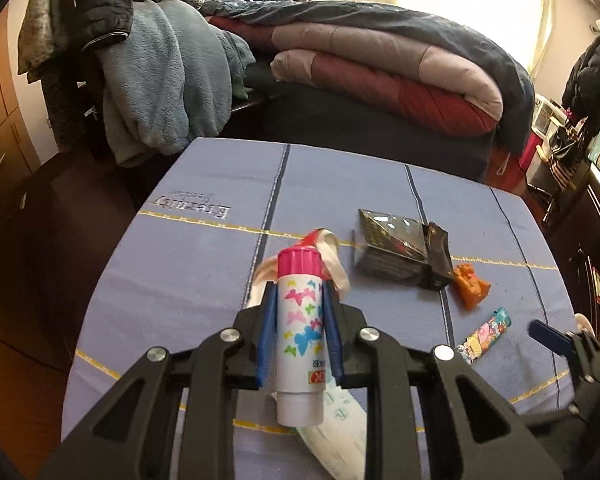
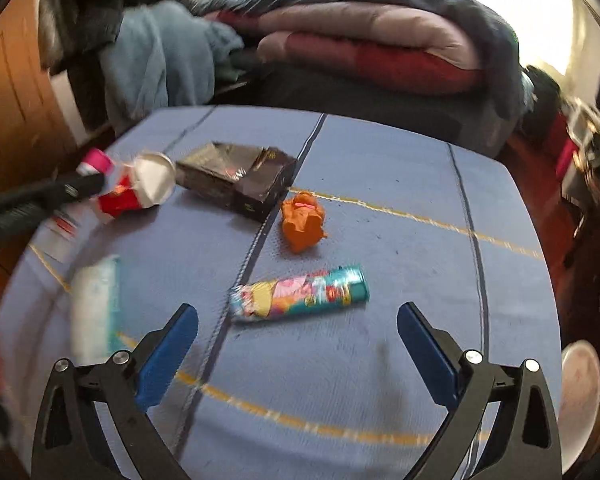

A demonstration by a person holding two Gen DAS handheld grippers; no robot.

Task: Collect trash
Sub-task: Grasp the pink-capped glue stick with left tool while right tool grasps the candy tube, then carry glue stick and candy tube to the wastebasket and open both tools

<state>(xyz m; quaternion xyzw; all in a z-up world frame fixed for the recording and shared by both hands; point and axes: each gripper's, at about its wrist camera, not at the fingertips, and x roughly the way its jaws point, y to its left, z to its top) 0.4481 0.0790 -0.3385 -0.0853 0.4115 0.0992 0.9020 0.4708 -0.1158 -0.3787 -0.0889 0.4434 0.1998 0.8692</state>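
My left gripper (image 1: 299,292) is shut on a white glue stick (image 1: 300,332) with a pink cap and butterfly print, held above the blue tablecloth (image 1: 204,264). My right gripper (image 2: 298,312) is open and empty, just in front of a colourful candy tube (image 2: 300,294) lying on the cloth; that tube also shows in the left wrist view (image 1: 485,336). A crumpled orange wrapper (image 2: 303,222), a black carton (image 2: 236,178) and a red-and-white paper cup (image 2: 140,190) lie farther back. A white-and-teal packet (image 2: 96,304) lies at the left.
A bed with folded red, grey and dark quilts (image 1: 380,72) stands behind the table. Clothes hang on a chair (image 1: 140,80) at the back left. Wooden cabinets (image 1: 0,120) are on the left. A white plate-like disc (image 2: 580,396) sits off the table's right edge.
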